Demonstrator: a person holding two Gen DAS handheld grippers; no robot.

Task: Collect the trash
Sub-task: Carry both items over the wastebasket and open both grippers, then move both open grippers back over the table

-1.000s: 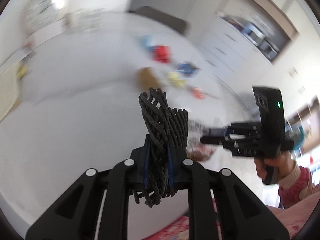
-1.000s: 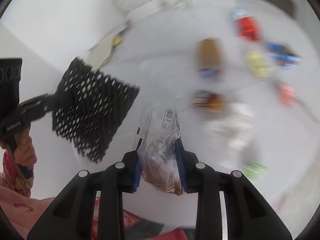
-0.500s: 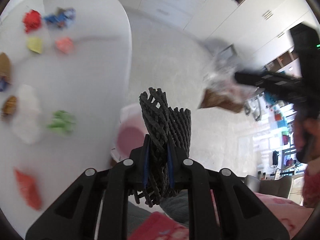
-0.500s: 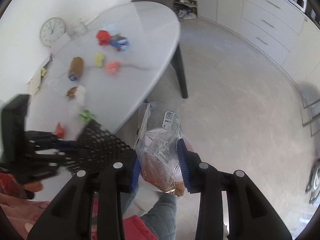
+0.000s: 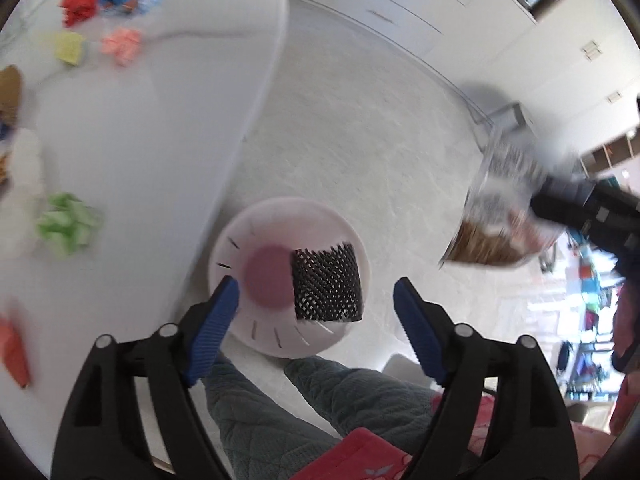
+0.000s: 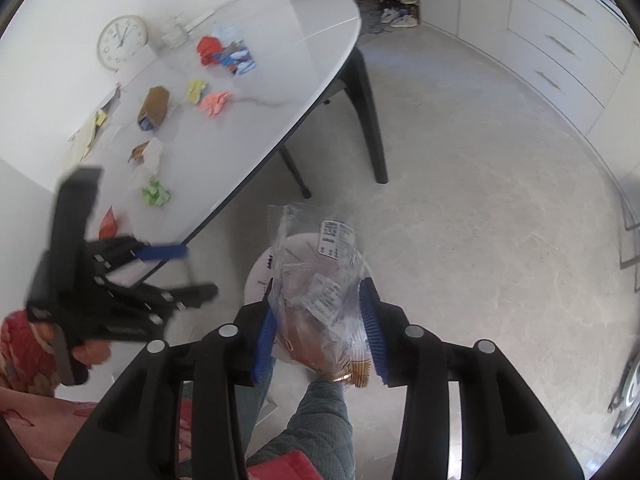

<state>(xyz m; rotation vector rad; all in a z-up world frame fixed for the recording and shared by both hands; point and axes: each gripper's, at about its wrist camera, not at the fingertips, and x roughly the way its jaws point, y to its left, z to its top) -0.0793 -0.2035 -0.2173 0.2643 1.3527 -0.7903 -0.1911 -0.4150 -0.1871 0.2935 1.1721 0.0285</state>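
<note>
My left gripper (image 5: pixel 316 300) is open and empty above a white bin (image 5: pixel 240 236) on the floor. A black foam net (image 5: pixel 326 284) sits in the bin's mouth. My right gripper (image 6: pixel 320 320) is shut on a clear plastic food bag (image 6: pixel 320 292), held above the bin (image 6: pixel 260 272). The bag also shows in the left wrist view (image 5: pixel 504 216), to the right of the bin. The left gripper also shows in the right wrist view (image 6: pixel 184 268), with its jaws apart.
A white oval table (image 6: pixel 280 60) carries crumpled paper scraps: red (image 6: pixel 209 49), yellow (image 6: pixel 196 90), pink (image 6: pixel 215 103), green (image 6: pixel 156 194), and a brown wrapper (image 6: pixel 154 108). A clock (image 6: pixel 120 42) leans at its far end. My legs (image 5: pixel 320 400) are below the bin. White cabinets (image 6: pixel 560 40) line the wall.
My left gripper opened and let go of the black foam net, which now lies in the bin. Both grippers swung from the table to over the bin. The right one still holds the bag.
</note>
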